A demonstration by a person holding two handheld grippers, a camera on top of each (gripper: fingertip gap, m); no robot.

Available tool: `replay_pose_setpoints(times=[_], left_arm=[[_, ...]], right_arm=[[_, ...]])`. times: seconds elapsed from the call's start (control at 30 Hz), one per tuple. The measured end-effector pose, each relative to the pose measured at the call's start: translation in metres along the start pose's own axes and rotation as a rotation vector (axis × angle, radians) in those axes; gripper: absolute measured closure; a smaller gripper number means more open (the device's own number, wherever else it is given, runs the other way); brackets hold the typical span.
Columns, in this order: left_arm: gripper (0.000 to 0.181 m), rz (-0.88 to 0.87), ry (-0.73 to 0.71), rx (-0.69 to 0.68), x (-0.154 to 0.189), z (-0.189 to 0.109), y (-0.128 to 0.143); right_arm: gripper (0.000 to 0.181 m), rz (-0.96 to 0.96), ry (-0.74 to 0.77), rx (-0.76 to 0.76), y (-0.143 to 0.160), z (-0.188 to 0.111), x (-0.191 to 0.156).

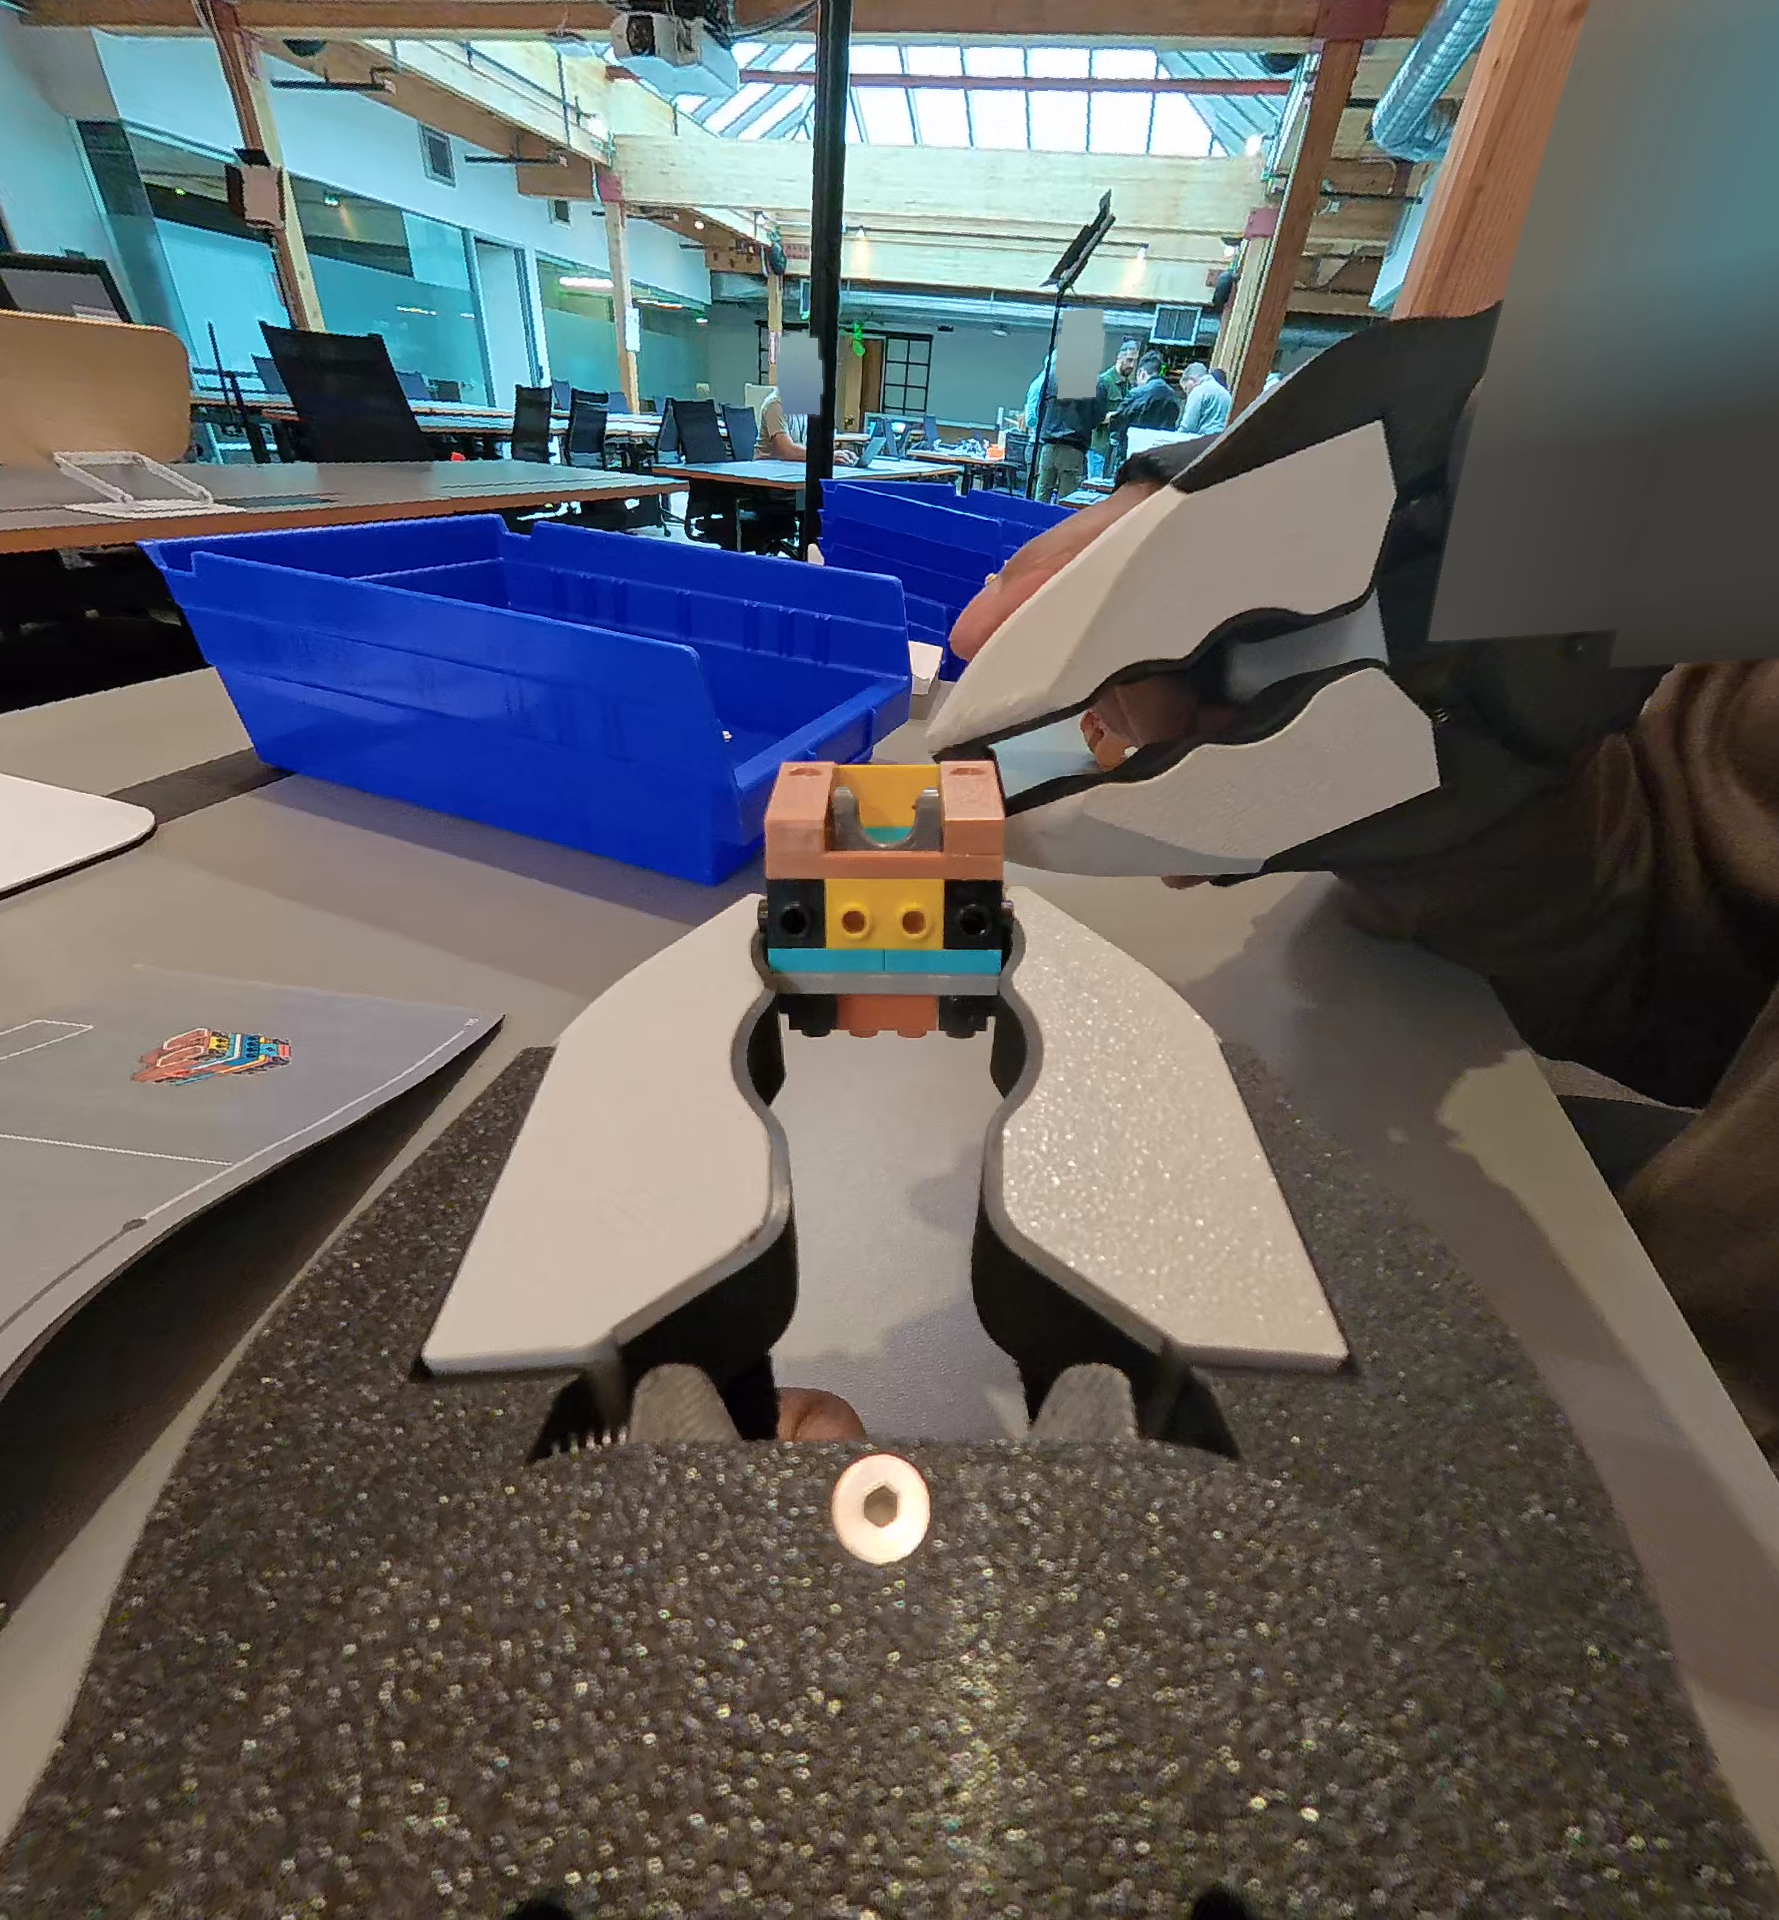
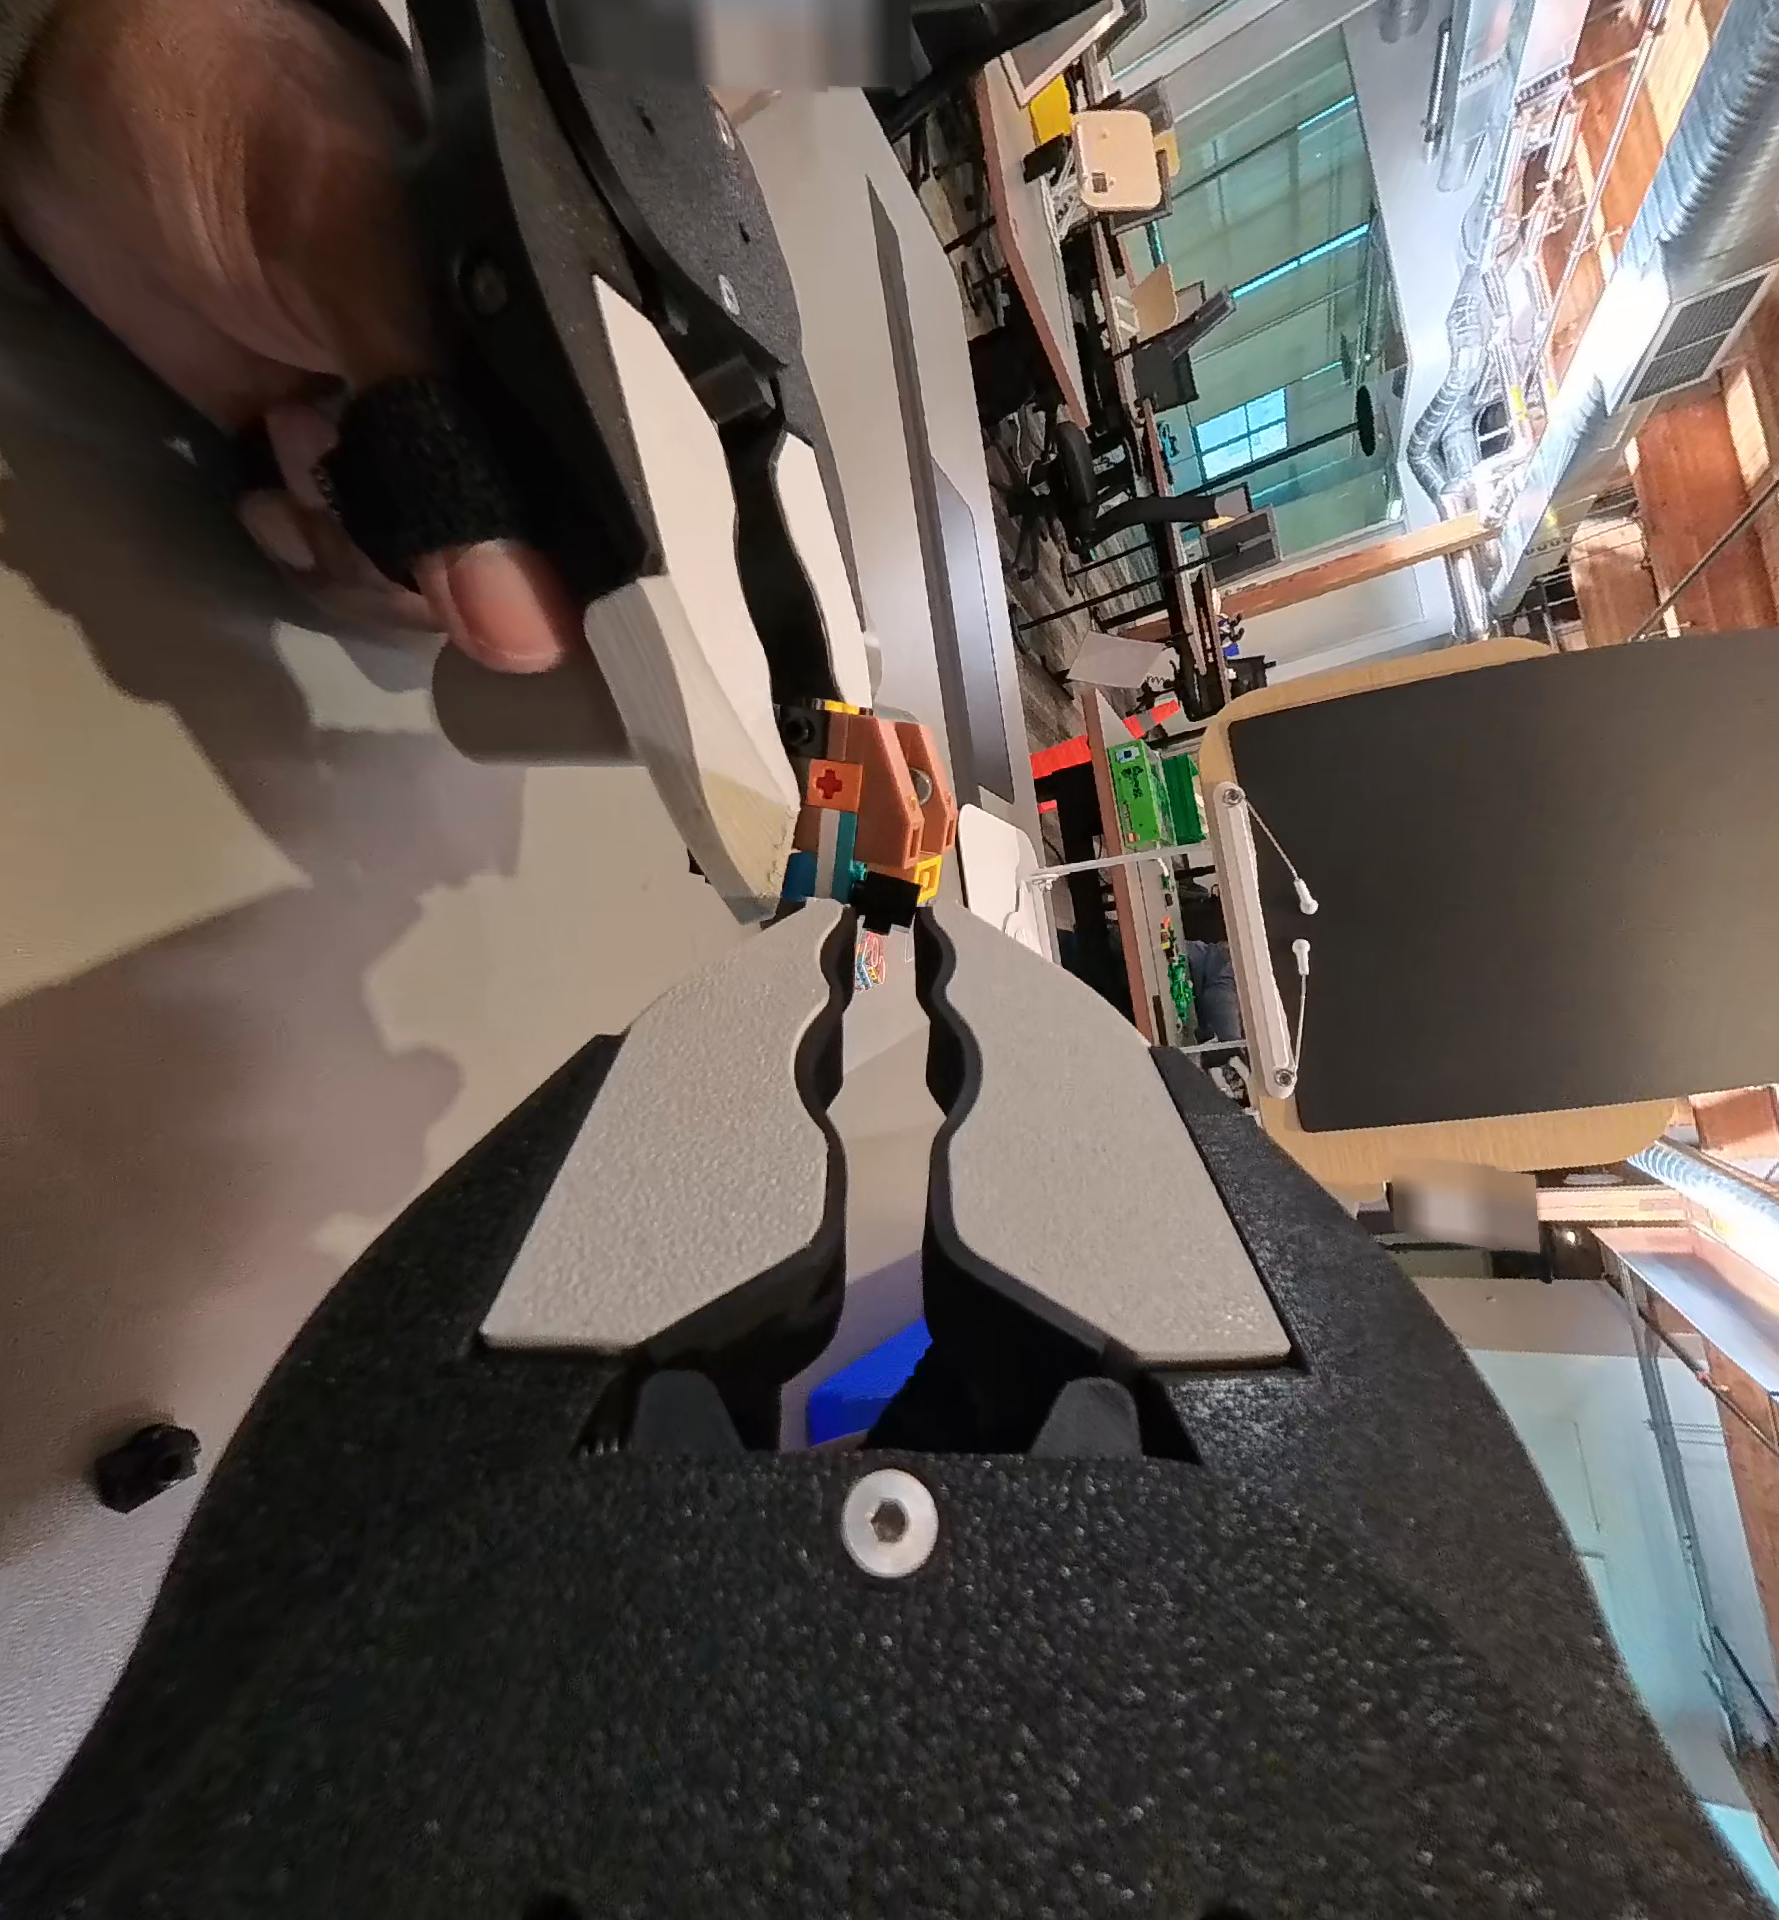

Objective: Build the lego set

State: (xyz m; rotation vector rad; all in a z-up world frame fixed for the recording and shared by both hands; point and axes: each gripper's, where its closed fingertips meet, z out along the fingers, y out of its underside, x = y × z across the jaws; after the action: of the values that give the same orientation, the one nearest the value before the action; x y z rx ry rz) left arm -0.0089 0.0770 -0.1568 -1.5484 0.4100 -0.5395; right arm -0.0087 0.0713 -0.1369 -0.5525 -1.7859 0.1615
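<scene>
My left gripper (image 1: 885, 961) is shut on a small lego build (image 1: 883, 883) of brown, yellow, black and teal bricks, held upright above the grey table (image 1: 345, 883). My right gripper (image 1: 978, 790) comes in from the right, with its tips against the upper right side of the build. In the right wrist view the right gripper (image 2: 882, 916) is closed to a narrow gap on a small black piece (image 2: 885, 902) that touches the build (image 2: 864, 810). The left gripper's finger (image 2: 687, 748) flanks the build there.
A blue bin (image 1: 511, 675) stands just behind the build, and more blue bins (image 1: 926, 520) stand farther back. An instruction booklet (image 1: 168, 1091) lies at the left. A loose black piece (image 2: 147, 1465) lies on the table. A person's sleeve (image 1: 1643, 883) fills the right. My left and right fingertips are right by each other.
</scene>
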Motion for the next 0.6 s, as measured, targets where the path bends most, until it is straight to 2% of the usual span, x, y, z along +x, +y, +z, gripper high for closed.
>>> replay_pose_setpoints(times=[0.3, 0.6], left_arm=[[0.144, 0.006, -0.008, -0.001, 0.000, 0.000, 0.000], [0.144, 0.045, -0.074, -0.037, -0.006, 0.002, 0.004]], right_arm=[[0.171, 0.005, 0.017, -0.065, 0.010, 0.003, 0.004], [0.171, -0.011, 0.012, -0.087, 0.010, 0.004, -0.001]])
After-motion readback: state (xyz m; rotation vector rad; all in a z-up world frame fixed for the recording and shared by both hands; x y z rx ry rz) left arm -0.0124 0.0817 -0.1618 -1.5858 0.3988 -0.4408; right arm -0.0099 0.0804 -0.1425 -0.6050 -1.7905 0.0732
